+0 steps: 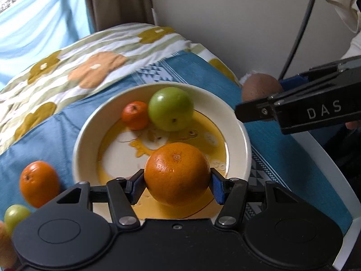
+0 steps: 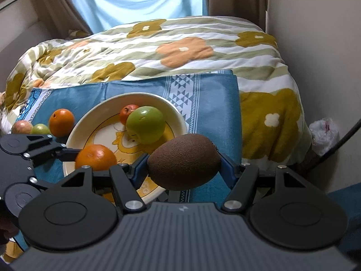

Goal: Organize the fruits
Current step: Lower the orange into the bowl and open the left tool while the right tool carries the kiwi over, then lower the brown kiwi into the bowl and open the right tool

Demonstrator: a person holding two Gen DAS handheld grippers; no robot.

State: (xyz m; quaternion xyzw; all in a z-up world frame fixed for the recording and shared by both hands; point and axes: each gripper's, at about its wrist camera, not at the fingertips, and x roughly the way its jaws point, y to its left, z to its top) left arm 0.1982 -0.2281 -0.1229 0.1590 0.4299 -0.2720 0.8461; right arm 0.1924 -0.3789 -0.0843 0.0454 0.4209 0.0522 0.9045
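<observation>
Both tongs grip rounded fruit: dimpled orange (image 1: pixel 177 173), fuzzy oval kiwi (image 2: pixel 183 161).

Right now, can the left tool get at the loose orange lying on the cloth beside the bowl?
Probably not yet: the left tool is shut on a big orange over the bowl. The loose orange lies uncovered on the cloth.

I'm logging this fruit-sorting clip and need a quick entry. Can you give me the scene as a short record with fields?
surface: blue cloth over a floral quilt
bowl: holds a green apple and a small orange fruit
left hand-held gripper: shut on an orange, over the bowl
right hand-held gripper: shut on a brown kiwi, beside the bowl
loose on the cloth: orange fruit, small green fruit
</observation>
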